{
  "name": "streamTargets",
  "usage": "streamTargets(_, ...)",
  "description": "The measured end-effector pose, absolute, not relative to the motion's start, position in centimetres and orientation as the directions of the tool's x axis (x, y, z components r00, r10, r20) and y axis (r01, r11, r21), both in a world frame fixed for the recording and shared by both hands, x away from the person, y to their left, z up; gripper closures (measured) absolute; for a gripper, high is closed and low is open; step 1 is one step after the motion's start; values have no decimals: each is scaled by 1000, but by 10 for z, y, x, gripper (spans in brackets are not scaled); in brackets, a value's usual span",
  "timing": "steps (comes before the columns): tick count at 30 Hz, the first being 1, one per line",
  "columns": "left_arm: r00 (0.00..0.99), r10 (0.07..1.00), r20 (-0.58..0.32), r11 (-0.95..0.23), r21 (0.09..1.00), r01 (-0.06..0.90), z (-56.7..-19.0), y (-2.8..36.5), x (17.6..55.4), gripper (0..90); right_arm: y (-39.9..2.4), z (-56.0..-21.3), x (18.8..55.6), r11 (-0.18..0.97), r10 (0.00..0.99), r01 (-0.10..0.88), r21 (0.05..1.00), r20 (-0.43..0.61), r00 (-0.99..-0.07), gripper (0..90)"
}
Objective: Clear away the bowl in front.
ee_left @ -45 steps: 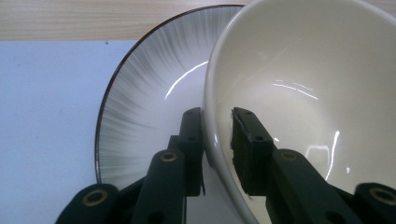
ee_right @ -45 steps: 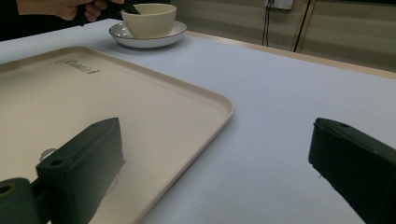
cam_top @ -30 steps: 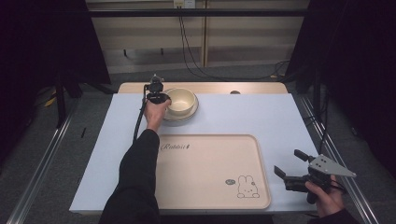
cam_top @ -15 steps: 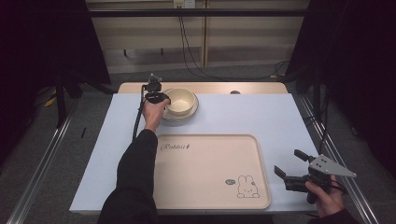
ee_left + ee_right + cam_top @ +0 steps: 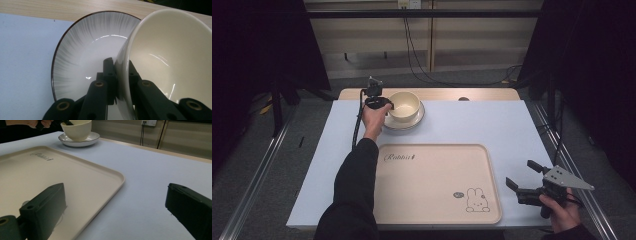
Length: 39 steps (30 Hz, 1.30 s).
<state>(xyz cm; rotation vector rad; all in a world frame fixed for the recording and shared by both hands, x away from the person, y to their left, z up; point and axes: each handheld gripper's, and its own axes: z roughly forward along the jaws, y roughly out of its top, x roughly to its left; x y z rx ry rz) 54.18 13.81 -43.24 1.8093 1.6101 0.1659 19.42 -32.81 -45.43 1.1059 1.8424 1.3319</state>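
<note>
The jaws of the left gripper (image 5: 121, 75) are closed on the wall of the bowl (image 5: 172, 55): in the left gripper view one jaw is pressed against the outside of the wall and the other is seen inside, with the rim between them. The bowl is cream and glossy, and in this view it is seen tilted over the plate (image 5: 82, 57), which has grey streaks running inward from a dark rim. In the high view the bowl (image 5: 404, 105) is seen on the plate (image 5: 417, 121) at the far side of the table (image 5: 492, 125), and the left hand (image 5: 374, 116) is laid just beside it with the arm stretched forward. The jaws of the right gripper (image 5: 117, 212) are held wide apart, and nothing is gripped between them; in the right gripper view the corner of the tray (image 5: 100, 177) and the bare table are seen in the gap. The tray (image 5: 432, 175) is beige, with a rabbit drawing near its right front corner, and it is placed on the near half of the table. The right gripper (image 5: 528, 179) is held by the right hand (image 5: 562, 212) just past the right edge of the tray, well apart from the bowl.
</note>
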Motion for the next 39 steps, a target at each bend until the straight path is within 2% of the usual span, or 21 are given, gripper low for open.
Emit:
streamTargets(17,269,896,-352,-3,603,798,-408,148,529,840,-329,-453,193,142,873,266,953,6,-487,19)
streamTargets(29,351,863,-363,-54,625,779,-391,148,516,840,-328,-453,193,146,872,264,953,1,-489,20)
streamTargets(39,429,833,-349,-121,642,757,-377,133,502,840,-329,-453,193,151,871,259,954,-4,-491,20)
